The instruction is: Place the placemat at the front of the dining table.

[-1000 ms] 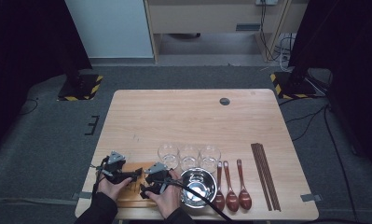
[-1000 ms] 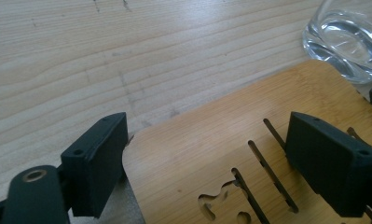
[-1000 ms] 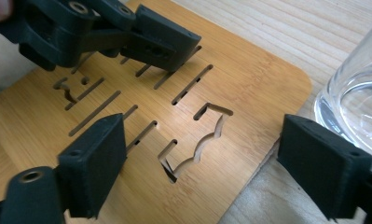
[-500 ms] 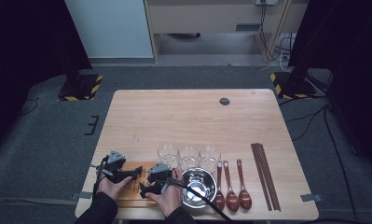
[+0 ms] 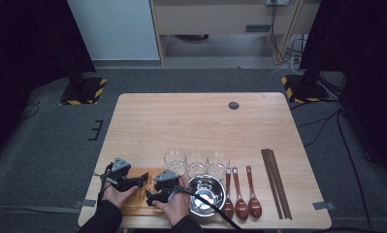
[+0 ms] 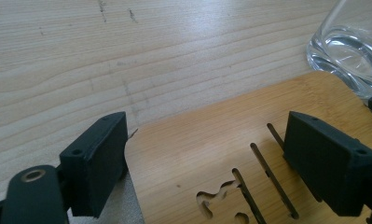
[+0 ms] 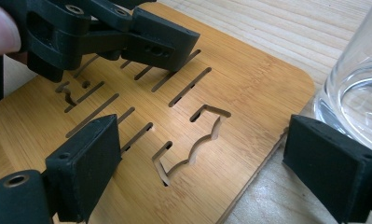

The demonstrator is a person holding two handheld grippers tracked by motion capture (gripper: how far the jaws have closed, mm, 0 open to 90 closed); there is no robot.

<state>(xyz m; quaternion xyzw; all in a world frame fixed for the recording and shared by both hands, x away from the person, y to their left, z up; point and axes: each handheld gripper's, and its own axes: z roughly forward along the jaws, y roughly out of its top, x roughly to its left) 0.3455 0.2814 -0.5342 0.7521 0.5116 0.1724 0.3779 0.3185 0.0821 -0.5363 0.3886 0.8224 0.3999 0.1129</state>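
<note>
Bright even overhead light, dark surroundings — sharp close-ups, soft glare on wood

Beside the right gripper (image 5: pixel 158 187) stand three clear glasses (image 5: pixel 196 162) and one steel bowl (image 5: pixel 206 193). Beyond the bowl lie three wooden spoons (image 5: pixel 240 200) and a bundle of dark chopsticks (image 5: pixel 276 180), too close-packed to count. One slotted bamboo board (image 5: pixel 141 190) lies under the two grippers.

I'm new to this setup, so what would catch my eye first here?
Both hand-held grippers, left and right, sit open over a slotted bamboo board at the table's near left corner. Beside it stand three clear glasses, a steel bowl, three wooden spoons and dark chopsticks.
</note>
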